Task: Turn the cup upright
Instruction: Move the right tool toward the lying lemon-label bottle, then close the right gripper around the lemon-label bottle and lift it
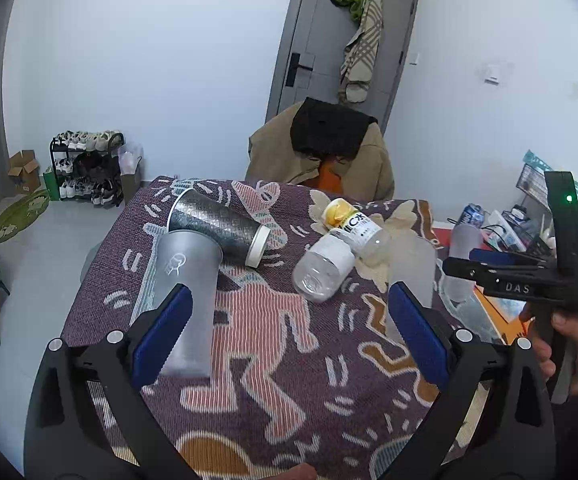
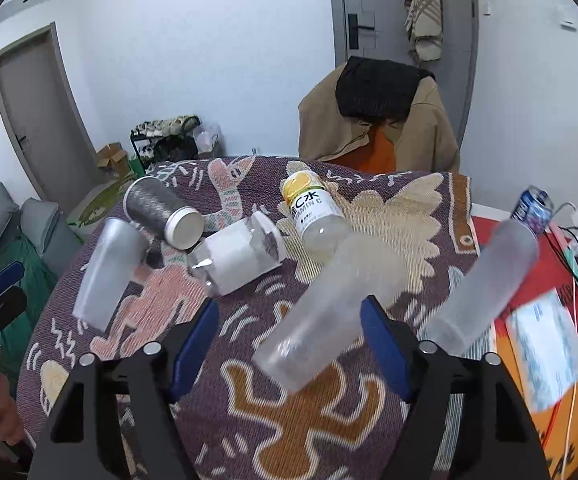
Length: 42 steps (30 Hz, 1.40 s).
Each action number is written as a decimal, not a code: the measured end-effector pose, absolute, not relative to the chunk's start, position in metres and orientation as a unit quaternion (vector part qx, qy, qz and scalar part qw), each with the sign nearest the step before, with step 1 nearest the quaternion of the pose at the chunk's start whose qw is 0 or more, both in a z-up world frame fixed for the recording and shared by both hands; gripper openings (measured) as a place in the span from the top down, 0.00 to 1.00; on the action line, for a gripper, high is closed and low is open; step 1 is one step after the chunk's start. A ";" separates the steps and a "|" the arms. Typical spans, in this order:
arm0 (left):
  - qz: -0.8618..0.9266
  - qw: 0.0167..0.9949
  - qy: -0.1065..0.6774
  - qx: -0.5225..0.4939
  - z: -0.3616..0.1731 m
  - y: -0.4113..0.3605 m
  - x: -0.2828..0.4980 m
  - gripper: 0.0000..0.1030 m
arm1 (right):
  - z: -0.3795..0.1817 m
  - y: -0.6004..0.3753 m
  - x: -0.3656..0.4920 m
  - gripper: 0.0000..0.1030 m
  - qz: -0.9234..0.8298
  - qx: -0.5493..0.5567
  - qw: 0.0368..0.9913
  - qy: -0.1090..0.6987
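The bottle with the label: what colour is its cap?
Yellow-orange cap, clearest in the right wrist view.

Home entryway rm: shoe rack (image 1: 87,168), coats on door (image 1: 345,36) & chair (image 1: 321,148)

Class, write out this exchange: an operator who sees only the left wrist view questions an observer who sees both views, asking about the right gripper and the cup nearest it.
Operator: I only see the right gripper side-on. Is it open?
Observer: Yes, its two fingers stand wide apart.
Operator: What is in front of it?
Observer: A frosted cup lies tilted between the fingers, blurred.
Operator: Anything left of the table?
Observer: Grey cushions, out of your frame.
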<state>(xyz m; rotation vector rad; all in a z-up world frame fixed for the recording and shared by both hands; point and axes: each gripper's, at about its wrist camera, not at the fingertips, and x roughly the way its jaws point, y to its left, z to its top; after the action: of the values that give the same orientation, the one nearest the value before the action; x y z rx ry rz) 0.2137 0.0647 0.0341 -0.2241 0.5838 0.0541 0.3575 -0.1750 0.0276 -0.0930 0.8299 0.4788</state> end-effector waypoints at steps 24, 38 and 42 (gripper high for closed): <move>0.090 0.930 0.303 -0.190 0.007 0.122 0.280 0.06 | -0.028 -0.089 0.542 0.50 0.207 -0.137 0.818 0.519; 0.097 0.920 0.300 -0.233 -0.009 0.144 0.272 0.06 | -0.068 -0.054 0.575 0.39 0.168 -0.222 0.777 0.564; 0.092 0.925 0.291 -0.227 -0.003 0.142 0.260 0.06 | -0.067 -0.052 0.577 0.40 0.172 -0.230 0.771 0.568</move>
<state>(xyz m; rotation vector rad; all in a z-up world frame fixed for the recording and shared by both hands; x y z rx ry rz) 0.2596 0.1421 -0.0031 -0.4651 0.5974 0.1881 0.5771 -0.0524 -0.0673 -0.4987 1.2323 0.3732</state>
